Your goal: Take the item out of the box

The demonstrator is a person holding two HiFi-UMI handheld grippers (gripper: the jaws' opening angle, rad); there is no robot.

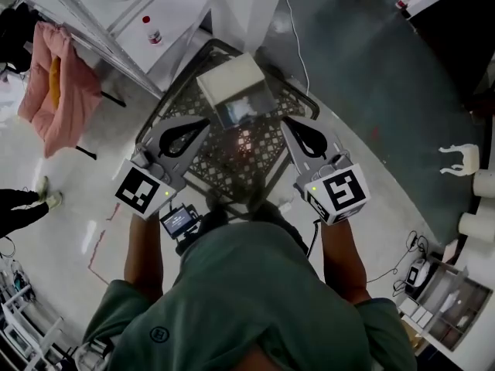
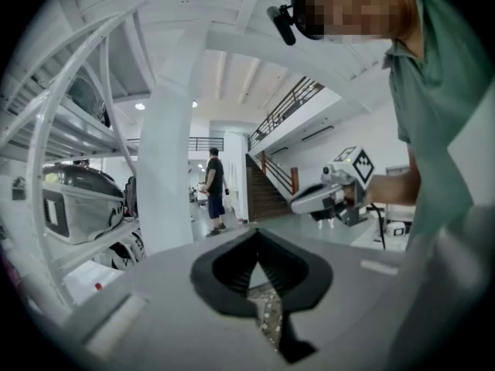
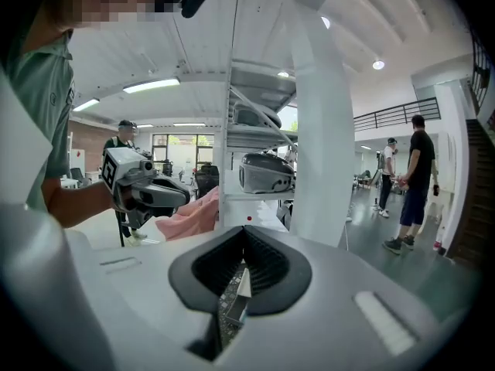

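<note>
A white box point(image 1: 230, 80) with a clear front panel point(image 1: 243, 109) stands at the far side of a black lattice table point(image 1: 232, 165). What is inside the box is too dim to make out. My left gripper point(image 1: 206, 122) hovers just left of the box's near corner, jaws shut and holding nothing. My right gripper point(image 1: 285, 124) hovers just right of the box, also shut and holding nothing. In the left gripper view the jaws point(image 2: 257, 234) meet at their tips, and the right gripper point(image 2: 332, 192) shows across from them. The right gripper view shows its own jaws point(image 3: 244, 232) together and the left gripper point(image 3: 143, 188) opposite.
A white pillar point(image 1: 244, 6) rises just behind the table. A white shelf rack point(image 1: 116, 22) with a red-capped bottle point(image 1: 155, 34) stands at the back left, next to a pink cloth point(image 1: 54, 83). People point(image 3: 418, 180) stand farther off. Cables point(image 1: 402, 257) lie on the floor at the right.
</note>
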